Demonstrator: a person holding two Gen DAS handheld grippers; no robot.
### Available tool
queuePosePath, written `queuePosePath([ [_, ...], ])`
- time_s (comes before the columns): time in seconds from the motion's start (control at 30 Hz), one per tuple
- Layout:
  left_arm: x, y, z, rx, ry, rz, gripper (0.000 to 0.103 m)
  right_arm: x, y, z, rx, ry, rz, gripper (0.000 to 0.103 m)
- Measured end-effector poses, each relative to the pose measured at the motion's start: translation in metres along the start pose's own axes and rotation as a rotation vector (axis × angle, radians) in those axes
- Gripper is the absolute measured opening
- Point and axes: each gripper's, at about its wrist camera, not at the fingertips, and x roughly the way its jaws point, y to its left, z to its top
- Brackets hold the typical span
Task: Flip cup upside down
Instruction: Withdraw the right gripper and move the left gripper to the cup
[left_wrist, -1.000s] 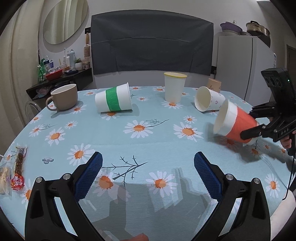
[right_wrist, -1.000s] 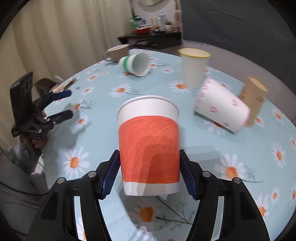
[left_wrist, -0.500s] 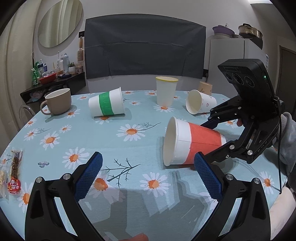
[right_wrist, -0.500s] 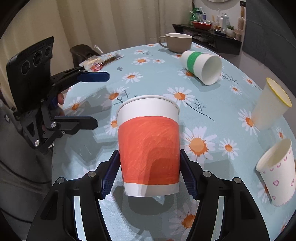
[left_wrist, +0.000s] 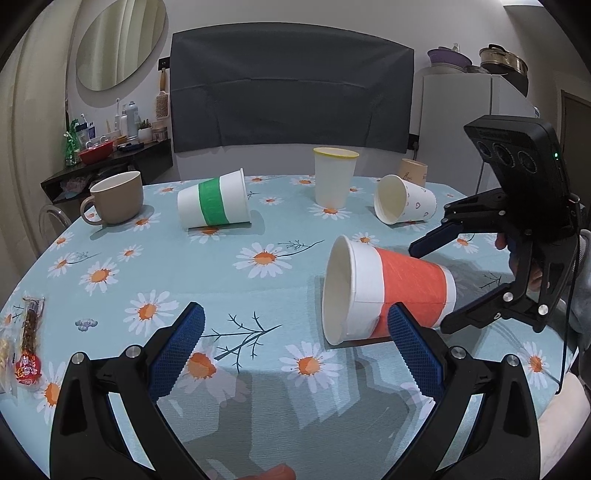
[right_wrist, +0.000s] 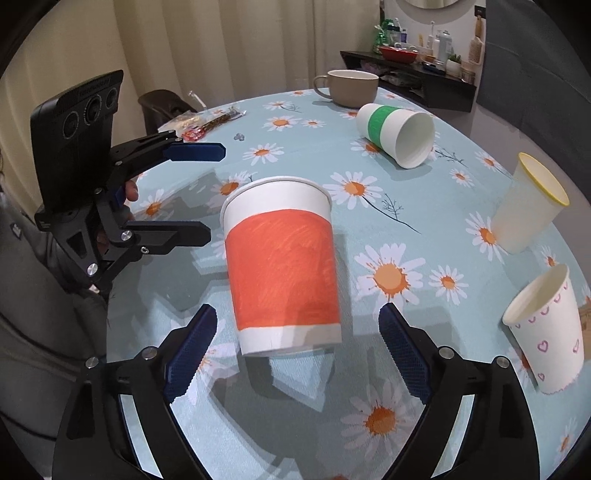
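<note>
In the left wrist view, the orange-banded paper cup (left_wrist: 388, 291) lay on its side on the daisy-print table (left_wrist: 258, 280), right of centre in the frame, its open mouth turned toward the left. The left claw (left_wrist: 295, 350) filled the bottom of the frame with its blue pads spread wide and nothing between them; its right pad overlapped the cup's lower edge in the picture, though whether it touched could not be told. At the right edge the right claw (left_wrist: 436, 284) sat just beside the cup's base, its two fingers parted and gripping nothing. Farther back, a green-banded paper cup (left_wrist: 212, 203) lay on its side left of centre, a beige mug (left_wrist: 118, 197) stood at the left, a yellow-rimmed cup (left_wrist: 334, 177) stood upright at centre, and a heart-print cup (left_wrist: 402, 199) lay tipped at the right. Snack packets (left_wrist: 27, 343) rested at the lower left edge.

In the right wrist view, the orange-banded paper cup (right_wrist: 282, 266) lay in the centre of the frame, base nearest the camera and rim pointing away. The right claw (right_wrist: 297, 339) was wide open at the bottom of the frame, both pads clear of the cup's sides. The left claw (right_wrist: 207, 192) appeared at the left, open and empty. The green-banded paper cup (right_wrist: 397, 133) lay at upper right, the beige mug (right_wrist: 352, 86) above it, and the yellow-rimmed cup (right_wrist: 528, 206) and heart-print cup (right_wrist: 546, 328) at the right edge.
</note>
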Motion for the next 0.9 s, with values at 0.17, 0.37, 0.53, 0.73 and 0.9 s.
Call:
queuePosePath([
  [0.17, 0.003, 0.000, 0.000, -0.002, 0.013, 0.007, 0.097, -0.024, 0.002, -0.018, 0.087, -0.035, -0.088, 0.088],
  [0.37, 0.004, 0.000, 0.000, 0.004, 0.021, 0.002, 0.097, -0.049, 0.003, -0.039, 0.216, -0.095, -0.237, 0.091],
  [0.53, 0.008, -0.003, 0.000, 0.022, 0.041, 0.023, 0.097, -0.065, 0.006, -0.050, 0.314, -0.154, -0.324, 0.092],
  [0.73, 0.009, -0.001, 0.000, 0.010, 0.052, 0.011, 0.097, -0.064, 0.014, -0.070, 0.497, -0.206, -0.403, 0.093],
  [0.9, 0.008, -0.005, 0.000, 0.038, 0.046, 0.000, 0.097, -0.057, 0.018, -0.088, 0.682, -0.270, -0.433, 0.093],
])
